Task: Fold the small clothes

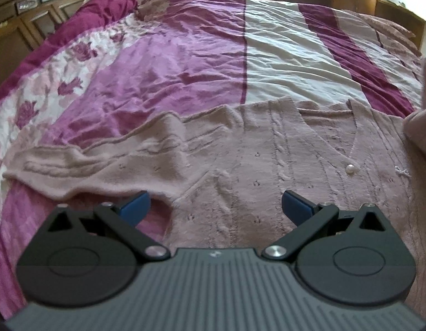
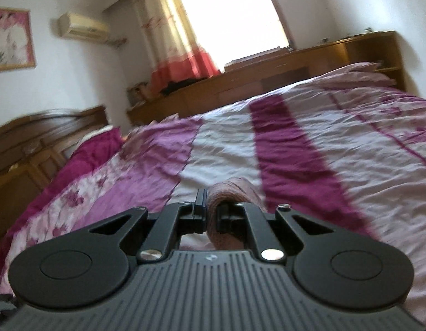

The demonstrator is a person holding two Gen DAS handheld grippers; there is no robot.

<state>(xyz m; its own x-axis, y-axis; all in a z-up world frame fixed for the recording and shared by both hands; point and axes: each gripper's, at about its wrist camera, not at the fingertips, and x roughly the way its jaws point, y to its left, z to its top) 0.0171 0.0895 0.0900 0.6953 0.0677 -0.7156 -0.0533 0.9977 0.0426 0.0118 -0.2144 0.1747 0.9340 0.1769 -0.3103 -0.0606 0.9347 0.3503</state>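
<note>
Folding a pink knit cardigan [image 1: 268,149] on a bed [image 1: 185,55], laid flat and front-up near the close edge of the purple and white bedspread, pearl button [image 1: 350,168] showing at the V-neck. Left gripper [image 1: 214,207] spread wide, blue pads [image 1: 135,207] apart and pinching nothing, hanging just over the body of the knit and angled down at it, probably parked there so as to pin or catch the fabric when the fold comes over. Left sleeve [image 1: 74,162] stretched straight out to the side and not yet folded in, so likely the next bit to deal with. Right gripper [image 2: 206,215] pressed together on a bunched fold of the same pink knit [image 2: 229,193], fabric wrapped over the right finger and bulging up past it, pointing nearly level across the bed. Looks like the other sleeve or side edge lifted clear of the bed, and a pink flap [image 1: 422,104] poking in at the right edge of the left view fits that. Pinching it tight and carrying it high makes sense: fuzzy knit drags and bunches if slid along a wrinkly bedspread. Right view quite blurred, so no telling exactly which part of the cardigan is in the grip. Early in the fold by the look of it, most of the garment flat.
</note>
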